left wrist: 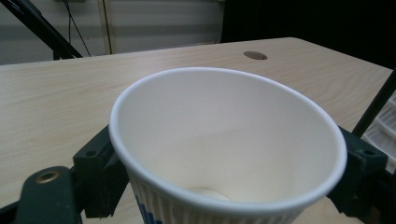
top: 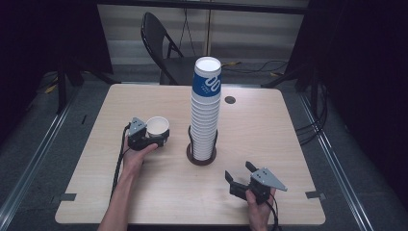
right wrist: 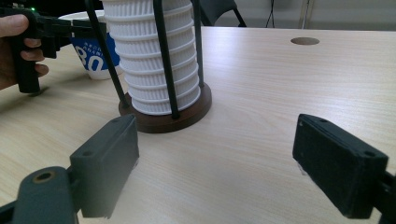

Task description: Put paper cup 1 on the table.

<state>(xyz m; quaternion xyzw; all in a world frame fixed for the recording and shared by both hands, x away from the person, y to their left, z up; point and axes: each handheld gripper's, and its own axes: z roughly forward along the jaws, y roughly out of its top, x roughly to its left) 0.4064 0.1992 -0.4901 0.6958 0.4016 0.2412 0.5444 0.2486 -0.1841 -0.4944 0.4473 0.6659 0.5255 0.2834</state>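
A tall stack of white ribbed paper cups (top: 206, 110) with a blue-printed top cup stands in a black wire holder on a round brown base (top: 201, 159) at the table's middle. One single paper cup (top: 158, 127) stands upright left of the stack, and my left gripper (top: 155, 139) is shut on its sides. In the left gripper view the cup (left wrist: 229, 149) sits between both jaws, its empty white inside showing. My right gripper (top: 239, 174) rests open near the front right, its jaws wide apart and pointing at the stack (right wrist: 159, 56) and its base (right wrist: 166, 119).
The light wooden table (top: 269, 130) has a small round hole (top: 230, 100) behind the stack. A black folding chair (top: 163, 45) stands beyond the far edge. Dark floor and cables surround the table.
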